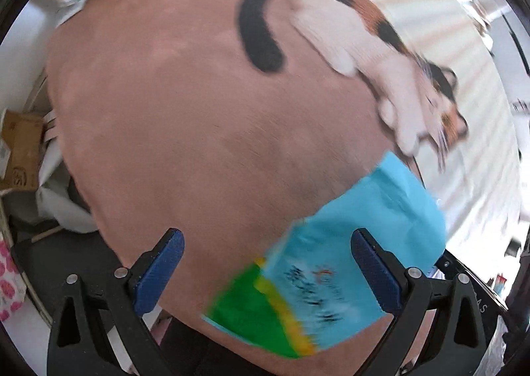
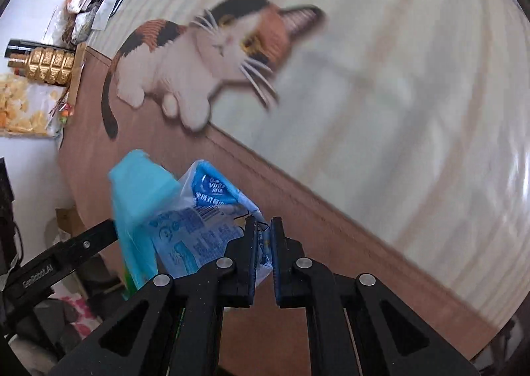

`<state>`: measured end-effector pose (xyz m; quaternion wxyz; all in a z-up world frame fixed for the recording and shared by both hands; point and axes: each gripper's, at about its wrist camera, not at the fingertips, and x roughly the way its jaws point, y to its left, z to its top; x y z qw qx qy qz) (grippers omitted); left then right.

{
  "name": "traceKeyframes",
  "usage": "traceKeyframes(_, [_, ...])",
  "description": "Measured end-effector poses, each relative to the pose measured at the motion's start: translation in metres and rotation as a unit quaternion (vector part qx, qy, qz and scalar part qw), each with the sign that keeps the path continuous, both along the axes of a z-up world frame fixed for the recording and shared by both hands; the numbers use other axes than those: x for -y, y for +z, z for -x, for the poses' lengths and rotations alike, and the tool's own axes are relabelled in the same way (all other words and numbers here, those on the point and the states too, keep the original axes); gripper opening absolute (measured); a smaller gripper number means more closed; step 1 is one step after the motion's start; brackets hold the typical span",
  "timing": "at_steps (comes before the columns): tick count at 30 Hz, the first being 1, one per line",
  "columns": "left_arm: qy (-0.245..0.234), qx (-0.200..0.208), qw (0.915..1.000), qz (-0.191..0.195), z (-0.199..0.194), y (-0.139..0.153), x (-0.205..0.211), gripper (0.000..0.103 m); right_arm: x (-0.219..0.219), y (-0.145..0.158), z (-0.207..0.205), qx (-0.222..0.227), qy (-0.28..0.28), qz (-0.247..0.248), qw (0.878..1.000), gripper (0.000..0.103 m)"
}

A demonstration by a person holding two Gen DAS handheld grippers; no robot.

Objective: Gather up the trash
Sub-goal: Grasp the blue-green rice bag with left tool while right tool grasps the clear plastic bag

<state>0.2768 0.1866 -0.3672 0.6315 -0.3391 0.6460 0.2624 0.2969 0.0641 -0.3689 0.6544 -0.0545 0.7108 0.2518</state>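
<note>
A light-blue packet (image 1: 357, 237) with a green and yellow end lies blurred on the cat-print mat (image 1: 198, 111). My left gripper (image 1: 266, 237) hangs open over it; the pads stand wide apart and do not press on it. In the right wrist view the same packet (image 2: 139, 197) leans against a crumpled blue-and-white carton (image 2: 205, 210). My right gripper (image 2: 264, 227) is shut on a thin edge of that carton. One black finger (image 2: 89, 242) of the left gripper shows beside the packet.
The mat (image 2: 364, 111) is brown on one side and pale striped on the other, with a calico cat printed on it. A gold box (image 2: 43, 65), a chip bag (image 2: 23, 104) and other clutter sit at its far left edge. A cardboard box (image 1: 20, 151) stands off the mat.
</note>
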Motion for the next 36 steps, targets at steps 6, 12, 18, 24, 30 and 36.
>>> traceKeyframes(6, [-0.108, 0.013, 0.9940, -0.013, -0.015, 0.000, 0.030, 0.102, 0.067, 0.012, -0.004, 0.020, -0.049, -0.001, 0.999, 0.008])
traceKeyframes(12, [-0.182, 0.025, 0.9821, 0.041, -0.026, -0.020, 0.060, 0.101, 0.106, 0.016, -0.018, 0.032, -0.072, 0.018, 0.997, 0.008])
traceKeyframes(18, [-0.207, 0.047, 0.9763, 0.042, -0.035, -0.018, 0.085, 0.040, 0.132, 0.016, -0.017, 0.025, -0.102, 0.016, 0.994, 0.008])
traceKeyframes(24, [-0.207, 0.053, 0.9765, 0.027, -0.039, -0.002, 0.096, 0.004, 0.131, 0.018, -0.019, 0.030, -0.107, 0.011, 0.994, 0.008])
traceKeyframes(30, [-0.197, 0.065, 0.9783, -0.003, -0.029, 0.017, 0.100, 0.003, 0.136, 0.036, -0.019, 0.049, -0.115, -0.004, 0.992, 0.008])
traceKeyframes(36, [-0.180, 0.082, 0.9789, -0.051, -0.003, 0.057, 0.100, 0.003, 0.139, 0.058, -0.016, 0.063, -0.116, -0.022, 0.991, 0.008])
